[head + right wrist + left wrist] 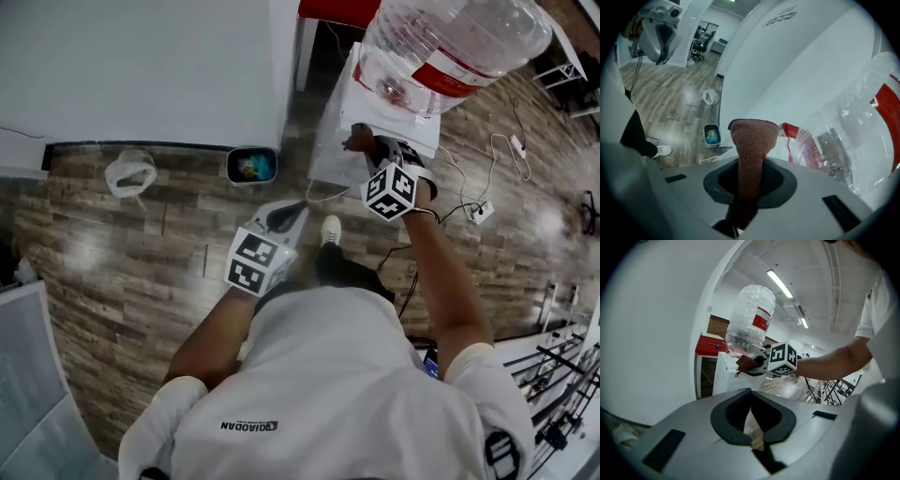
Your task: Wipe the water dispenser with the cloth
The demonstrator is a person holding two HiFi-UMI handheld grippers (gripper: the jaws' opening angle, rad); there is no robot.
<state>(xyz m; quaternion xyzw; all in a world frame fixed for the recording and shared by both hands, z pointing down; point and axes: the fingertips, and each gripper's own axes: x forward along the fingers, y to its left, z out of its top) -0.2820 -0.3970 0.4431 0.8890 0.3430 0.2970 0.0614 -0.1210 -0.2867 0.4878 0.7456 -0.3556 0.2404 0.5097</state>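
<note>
R tool (368, 145): clenched on the brown cloth (753, 140). Cloth end sits at the top edge of the white water dispenser (330, 141), just beside the neck of the inverted bottle (450, 42); contact w/ the dispenser can't be confirmed. L tool (750, 397): jaws together, nothing between them, held low over the wood floor (112, 253), apart from the dispenser. Small bin (251, 166) on the floor near the dispenser, by the wall.

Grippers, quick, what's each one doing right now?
Left gripper: closed, empty.
Right gripper: closed, holding the brown cloth.
</note>
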